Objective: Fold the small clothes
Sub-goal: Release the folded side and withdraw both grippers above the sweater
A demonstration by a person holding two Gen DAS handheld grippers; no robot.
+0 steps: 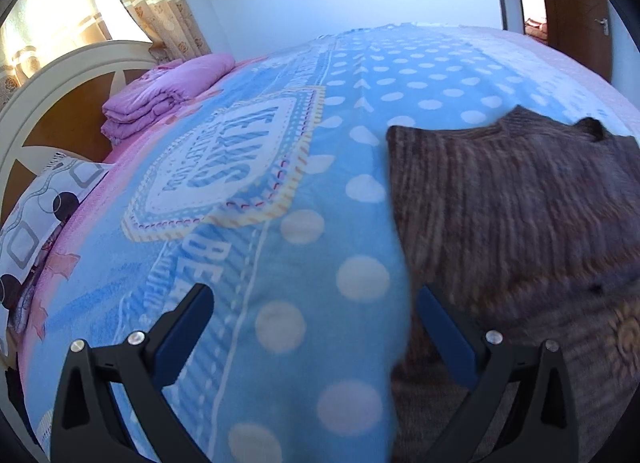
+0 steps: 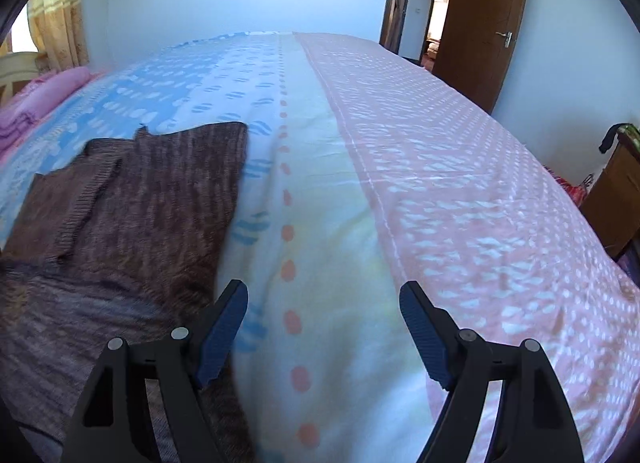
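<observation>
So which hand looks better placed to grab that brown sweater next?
Probably the left tool: one open finger already overlaps the brown sweater edge. The right tool hangs open mostly over bare bedspread.

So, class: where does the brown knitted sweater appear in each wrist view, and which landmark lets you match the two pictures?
Left wrist view: sweater fills the right side, on the blanket.
Right wrist view: sweater lies at the left.
Shared landmark: the folded pink quilt at the bed's far left.
</observation>
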